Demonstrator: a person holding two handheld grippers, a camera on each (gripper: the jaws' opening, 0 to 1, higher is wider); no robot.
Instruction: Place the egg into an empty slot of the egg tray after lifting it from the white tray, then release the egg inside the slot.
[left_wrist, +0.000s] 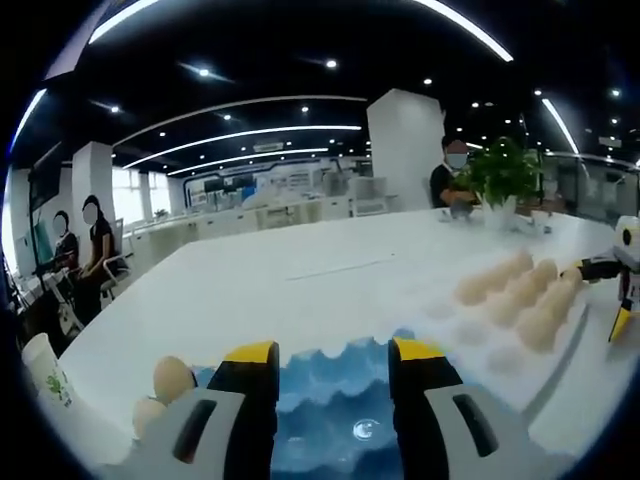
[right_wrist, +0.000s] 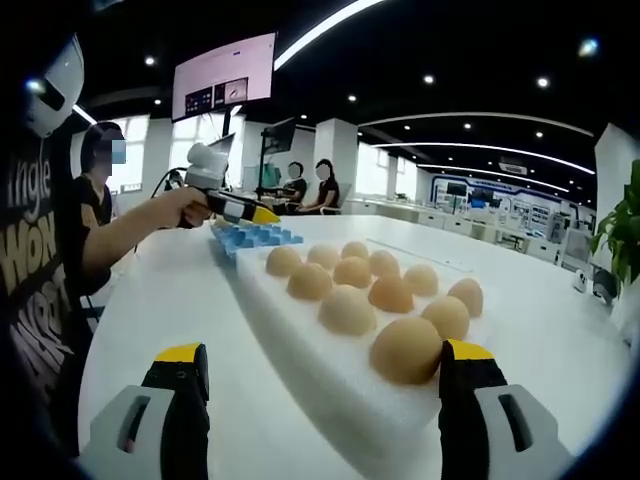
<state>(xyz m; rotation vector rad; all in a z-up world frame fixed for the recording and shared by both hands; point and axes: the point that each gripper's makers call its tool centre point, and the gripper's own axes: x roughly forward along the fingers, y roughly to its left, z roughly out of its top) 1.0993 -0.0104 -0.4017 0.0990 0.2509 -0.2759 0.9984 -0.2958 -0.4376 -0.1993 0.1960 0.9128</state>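
Nothing lifted yet: the eggs (right_wrist: 405, 349) sit in rows on the white tray (right_wrist: 330, 390), with the right gripper (right_wrist: 325, 395) spread wide and empty, the nearest egg just inside its right jaw. The left gripper (left_wrist: 330, 395) hangs open and empty over the blue egg tray (left_wrist: 330, 385), which has two eggs (left_wrist: 172, 378) at its left edge and empty slots between the jaws.

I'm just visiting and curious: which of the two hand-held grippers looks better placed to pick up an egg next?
Likely the right hand-held gripper: its open jaws face the white foam tray of brown eggs, the nearest egg close by. The left hand-held gripper hovers open over the blue egg tray.
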